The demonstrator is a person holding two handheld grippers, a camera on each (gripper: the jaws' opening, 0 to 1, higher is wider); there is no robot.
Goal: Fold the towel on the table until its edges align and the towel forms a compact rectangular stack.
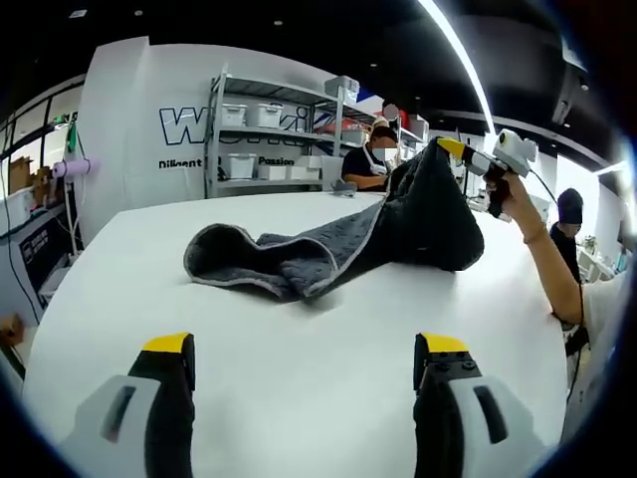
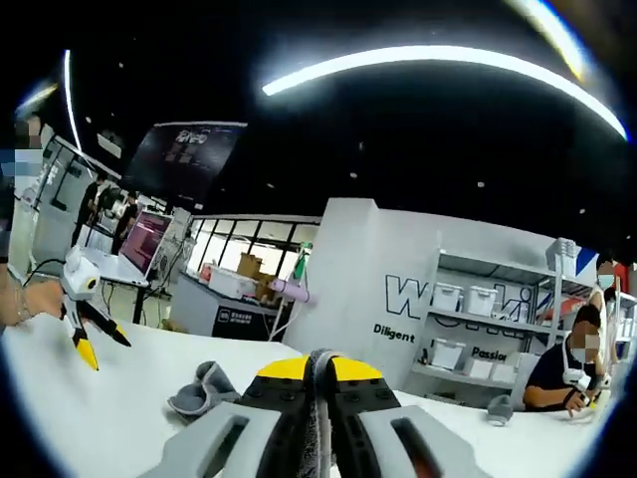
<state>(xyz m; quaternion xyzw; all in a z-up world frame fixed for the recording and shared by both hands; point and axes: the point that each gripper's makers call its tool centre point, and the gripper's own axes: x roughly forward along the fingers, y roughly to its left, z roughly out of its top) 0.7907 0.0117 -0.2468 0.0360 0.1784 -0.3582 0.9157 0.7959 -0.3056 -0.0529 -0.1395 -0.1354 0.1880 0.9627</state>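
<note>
White table [image 1: 299, 398] spans under both claws. Dark grey towel [image 1: 338, 244] lies ahead of the left gripper [image 1: 304, 360], which is spread, empty. Right gripper [image 2: 318, 376] is clamped on a towel corner, lifted high. Risk: thin pinch slips, corner drops, edges misalign.

On the white wall [image 1: 129, 119] behind the shelving I read large letters starting "W", partly hidden, with smaller words "Diligent" and "Passion" beneath them.
</note>
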